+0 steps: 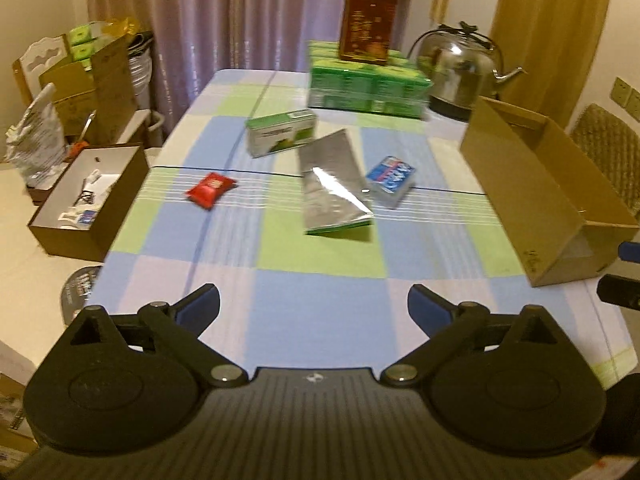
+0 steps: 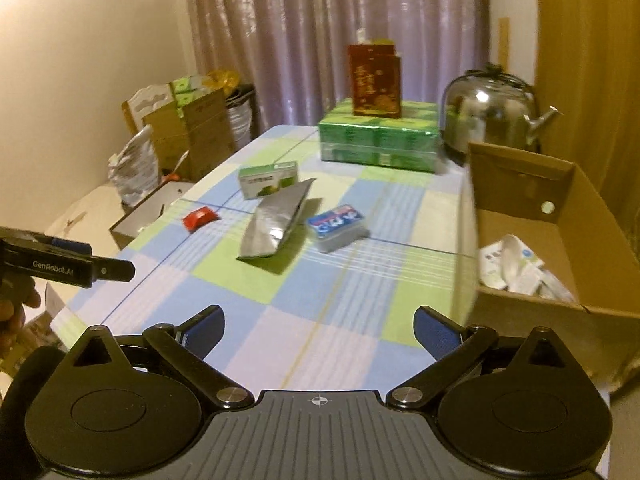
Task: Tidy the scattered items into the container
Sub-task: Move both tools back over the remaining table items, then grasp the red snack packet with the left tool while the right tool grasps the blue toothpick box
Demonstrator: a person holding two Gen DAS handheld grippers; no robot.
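Checked blue/green cloth covers the tabletop [image 1: 320, 304], curtain behind. Landmark: cardboard box [image 1: 536, 188] at the right edge of the tabletop, open top, white packets [image 2: 516, 268] already inside. Beyond it, steel kettle [image 1: 460, 68]; left of the kettle, a stack of green packs [image 1: 368, 88] with a red carton [image 1: 366, 28] upright on top. Scattered left of the box: silver foil pouch [image 1: 332, 184] lying flat, green-white box [image 1: 280, 132] beyond it, blue pack [image 1: 390, 178] between pouch and cardboard box, red sachet [image 1: 210, 190] farthest left. All four apart from each other and outside the box. Left gripper [image 1: 314, 308] hovers over the near edge, jaws spread, nothing between them. Right gripper [image 2: 320, 324] same: jaws spread, holding nothing, just beside the box's near corner.
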